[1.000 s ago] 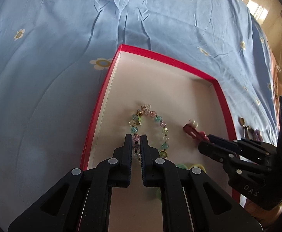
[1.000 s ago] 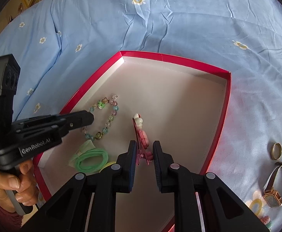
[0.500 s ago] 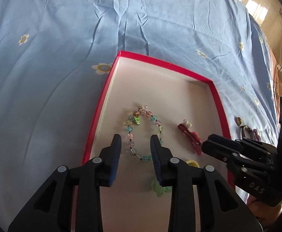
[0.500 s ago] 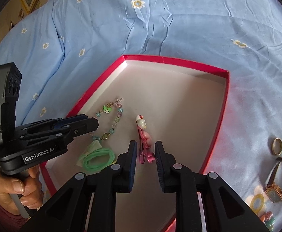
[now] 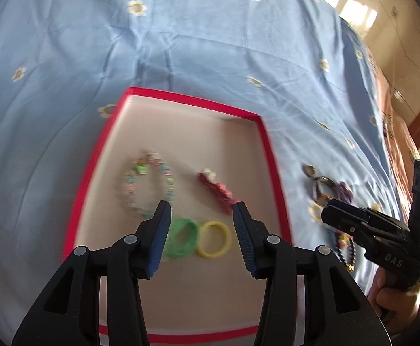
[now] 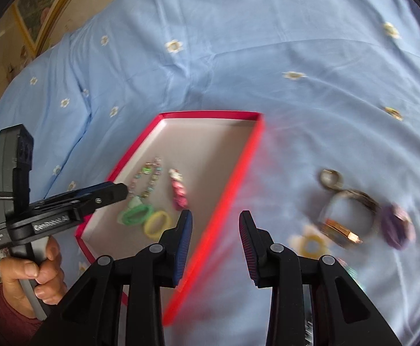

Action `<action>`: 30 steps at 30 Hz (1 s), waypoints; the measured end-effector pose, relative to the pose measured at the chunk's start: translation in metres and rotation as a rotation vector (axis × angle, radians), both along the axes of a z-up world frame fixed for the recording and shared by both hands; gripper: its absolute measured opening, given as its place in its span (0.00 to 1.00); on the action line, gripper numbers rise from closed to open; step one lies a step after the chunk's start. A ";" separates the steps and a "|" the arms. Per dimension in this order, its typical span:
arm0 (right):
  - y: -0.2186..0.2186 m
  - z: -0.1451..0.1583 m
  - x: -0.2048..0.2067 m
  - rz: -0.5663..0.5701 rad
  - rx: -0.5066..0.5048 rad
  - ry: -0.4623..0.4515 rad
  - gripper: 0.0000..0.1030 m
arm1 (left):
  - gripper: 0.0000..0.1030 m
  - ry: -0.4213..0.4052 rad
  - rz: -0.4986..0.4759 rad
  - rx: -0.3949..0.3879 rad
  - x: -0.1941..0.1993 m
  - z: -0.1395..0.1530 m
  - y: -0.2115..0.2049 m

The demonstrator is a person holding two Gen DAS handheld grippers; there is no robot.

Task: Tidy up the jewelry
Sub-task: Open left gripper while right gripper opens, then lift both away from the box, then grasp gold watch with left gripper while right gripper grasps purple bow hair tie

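While both tools hang above the blue flowered bedsheet (image 6: pixel 238 57), neither carries anything: the left gripper (image 5: pixel 201 219) is spread wide over the shallow red-rimmed cardboard box (image 5: pixel 270 150), and the right gripper (image 6: pixel 215 225) is spread just as wide, straddling the box's right wall.

Inside the box lie a pastel beaded bracelet (image 5: pixel 149 186), a red-pink hair clip (image 5: pixel 217 191), a green hair tie (image 5: pixel 181 238) and a yellow hair tie (image 5: pixel 214 239). Outside it, on the sheet to the right, wait a gold ring (image 6: pixel 329 177), a gold-cased wristwatch (image 6: pixel 345 216) and a purple beaded piece (image 6: pixel 397 226), all close together, some apparently touching.

Because those loose pieces crowd each other, a grab at one could catch its neighbour or drag the watch strap along. The soft sheet may also bunch between the fingers, and the thin ring could slip out flat. A low right finger could knock the box wall and scatter what is sorted.
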State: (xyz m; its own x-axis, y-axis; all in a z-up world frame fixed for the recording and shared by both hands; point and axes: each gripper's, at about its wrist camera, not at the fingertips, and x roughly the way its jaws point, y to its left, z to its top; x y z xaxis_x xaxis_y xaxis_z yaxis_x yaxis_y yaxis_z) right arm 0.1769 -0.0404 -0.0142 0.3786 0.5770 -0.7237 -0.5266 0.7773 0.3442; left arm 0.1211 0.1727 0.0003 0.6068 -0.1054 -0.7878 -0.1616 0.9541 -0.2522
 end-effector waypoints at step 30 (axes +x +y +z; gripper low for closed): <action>-0.149 -0.015 0.005 -0.283 -0.022 0.013 0.38 | 0.44 0.034 -0.259 0.010 0.037 0.000 -0.123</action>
